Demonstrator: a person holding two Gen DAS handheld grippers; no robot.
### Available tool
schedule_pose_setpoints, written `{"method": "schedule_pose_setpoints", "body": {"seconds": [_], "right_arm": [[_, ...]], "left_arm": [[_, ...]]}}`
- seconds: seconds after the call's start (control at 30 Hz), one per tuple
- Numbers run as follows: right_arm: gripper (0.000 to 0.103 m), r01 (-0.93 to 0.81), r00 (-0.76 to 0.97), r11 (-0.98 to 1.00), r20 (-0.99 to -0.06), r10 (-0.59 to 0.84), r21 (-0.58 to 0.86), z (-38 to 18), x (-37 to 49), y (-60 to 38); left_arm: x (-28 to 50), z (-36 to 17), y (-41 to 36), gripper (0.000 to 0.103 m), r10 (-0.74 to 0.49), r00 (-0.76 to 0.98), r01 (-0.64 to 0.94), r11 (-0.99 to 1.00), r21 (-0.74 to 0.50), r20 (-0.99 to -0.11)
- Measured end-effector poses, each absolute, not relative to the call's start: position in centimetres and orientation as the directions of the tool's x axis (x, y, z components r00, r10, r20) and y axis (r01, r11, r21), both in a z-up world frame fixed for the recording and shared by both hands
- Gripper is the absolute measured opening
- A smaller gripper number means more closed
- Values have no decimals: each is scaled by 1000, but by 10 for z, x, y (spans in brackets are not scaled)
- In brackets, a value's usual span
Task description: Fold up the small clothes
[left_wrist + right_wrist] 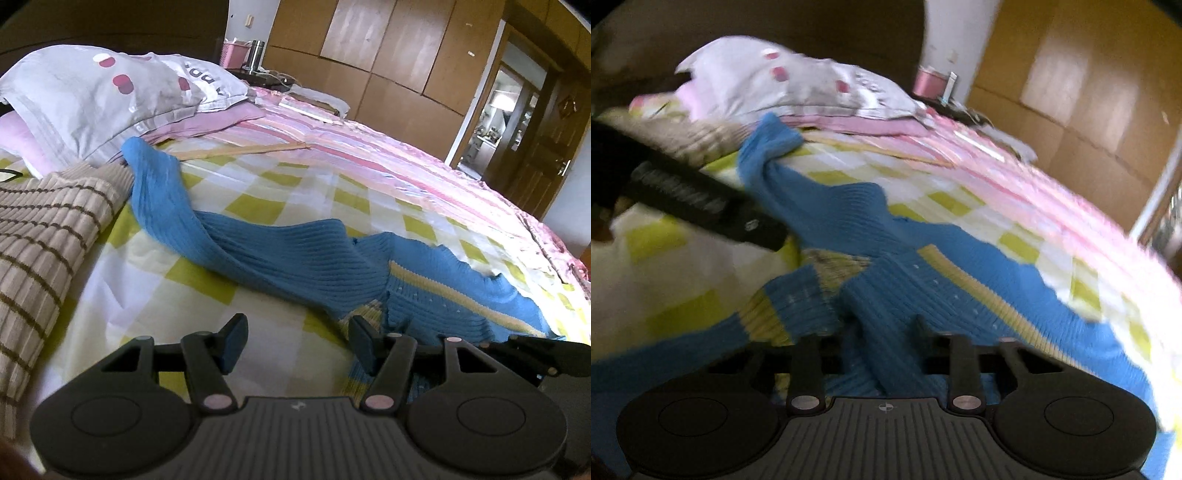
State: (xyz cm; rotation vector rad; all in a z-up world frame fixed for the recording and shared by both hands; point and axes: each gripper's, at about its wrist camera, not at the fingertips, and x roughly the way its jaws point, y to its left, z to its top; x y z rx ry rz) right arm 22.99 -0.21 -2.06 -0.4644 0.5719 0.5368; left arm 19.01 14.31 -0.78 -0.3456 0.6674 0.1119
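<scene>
At the far left of the bed, a beige striped knit (44,236) lay bunched beside the grey spotted pillow (96,92), which rested on a pink one. From just under that pillow, the blue knitted sweater (280,258) trailed one long sleeve rightward across the green-and-white checked sheet (258,184), its body with a cream stripe spread toward the near right. The left gripper (291,338) hovered low over the sheet with its jaws standing apart and nothing between them; its right finger sat just beside the sweater's edge, though contact could not be confirmed. In the right wrist view, blurred by motion, the right gripper (882,332) had a ridge of the blue sweater bunched up between its fingers, which pinched the fabric. The left gripper's black body crossed the upper left of that view. Farther right, a pink striped cover (388,155) ran along the bed, with wooden wardrobe doors (388,48) and an open doorway (506,110) behind.
</scene>
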Motion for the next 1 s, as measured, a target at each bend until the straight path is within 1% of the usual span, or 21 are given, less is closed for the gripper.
{"method": "schedule_pose_setpoints", "body": {"seconds": [0.03,0.13,0.17,0.27,0.33,0.37,0.4,0.47,0.53,0.6,0.67,0.73,0.8,0.9,1.0], "right_arm": [[10,-579,706,783,-619,343,-227,-18,233,-7],[9,-510,693,859,-616,375,-51,0,245,-29],[9,-463,705,886,-598,381,18,10,250,-39],[9,-327,773,922,-502,388,209,42,263,-68],[9,-290,809,918,-444,386,269,55,267,-75],[9,-294,810,915,-436,392,277,56,268,-74],[11,-314,792,908,-450,412,277,53,271,-67],[16,-359,737,896,-509,444,261,39,277,-48],[17,-415,664,878,-581,471,238,17,277,-31],[17,-439,624,871,-623,472,221,0,273,-23],[21,-464,586,860,-655,477,211,-9,267,-20],[32,-472,584,856,-653,483,211,-8,263,-23],[35,-483,597,848,-626,502,219,-1,260,-31],[36,-490,621,840,-584,523,232,11,256,-37],[35,-467,644,858,-583,494,211,9,264,-37]], "left_arm": [[190,-8,143,65,-10,783,-209,937,-279,-621],[188,-5,144,65,-15,794,-203,936,-288,-608],[187,-5,144,65,-16,797,-203,935,-292,-603],[186,-3,146,65,-20,807,-202,930,-308,-590],[185,-2,147,65,-23,810,-202,927,-316,-585],[185,-2,147,65,-22,811,-204,926,-317,-585],[185,-2,147,65,-21,810,-205,926,-317,-586],[186,-3,148,65,-21,808,-208,925,-318,-588],[186,-4,149,65,-22,808,-209,924,-321,-589],[186,-5,149,65,-24,805,-208,925,-319,-593],[188,-7,150,65,-32,800,-206,923,-324,-599],[189,-7,149,65,-37,800,-202,923,-327,-599],[189,-7,148,65,-40,802,-196,925,-326,-596],[189,-9,145,65,-38,802,-191,929,-316,-596],[190,-11,144,65,-39,797,-191,930,-313,-603]]}}
